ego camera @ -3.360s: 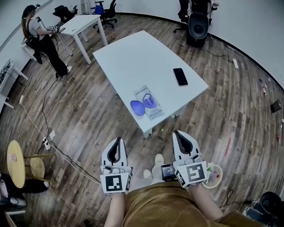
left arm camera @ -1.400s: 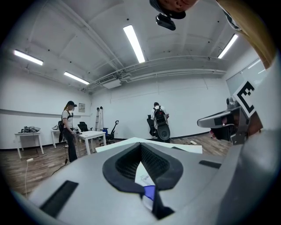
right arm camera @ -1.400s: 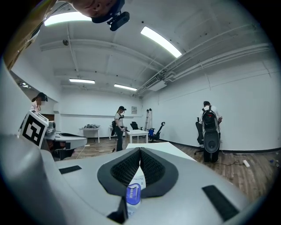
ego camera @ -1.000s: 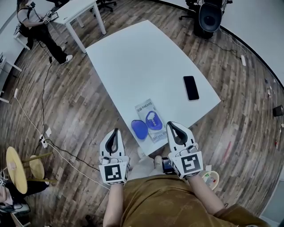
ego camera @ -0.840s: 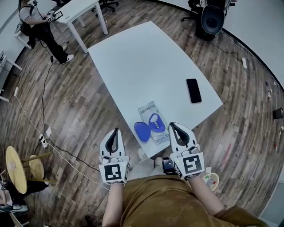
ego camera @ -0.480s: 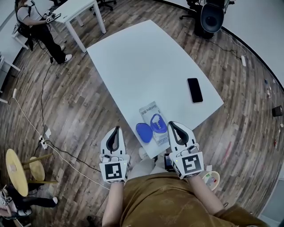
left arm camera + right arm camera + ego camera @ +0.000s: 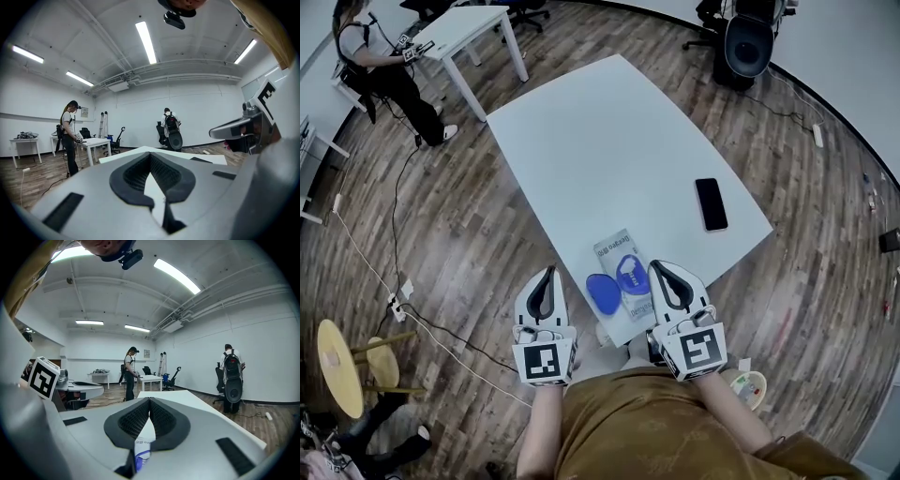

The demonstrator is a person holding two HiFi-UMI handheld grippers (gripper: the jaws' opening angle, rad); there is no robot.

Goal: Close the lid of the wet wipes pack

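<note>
**Head view:** You stood at the near corner of a white table (image 7: pixel 609 141). The wet wipes pack (image 7: pixel 622 272) lay flat close to that edge, and its blue lid (image 7: pixel 601 290) was flipped open, resting on the table just left of the pack. Your left gripper (image 7: pixel 548 274) hovered off the table edge near the lid. Your right gripper (image 7: pixel 657 272) sat just beside the pack's right side. A black phone (image 7: pixel 711 203) lay well apart, farther along the table.

**Left gripper view:** The left gripper (image 7: pixel 151 157) had its jaw tips pressed together and carried nothing. Only table top showed through the slot behind the tips.

**Right gripper view:** The right gripper (image 7: pixel 150 401) was likewise closed at the tips and empty. The pack (image 7: pixel 142 448) showed through the slot, lying below it and not gripped.

To close it well, you would probably do best to steady the pack with the right tip. Then nudge the lid's outer edge with the left tip so it swings over its hinge, and press down on it until it seats.

Compared with 3.4 seconds earlier, the table and pack had come much closer to your grippers. The lid remained open.
</note>
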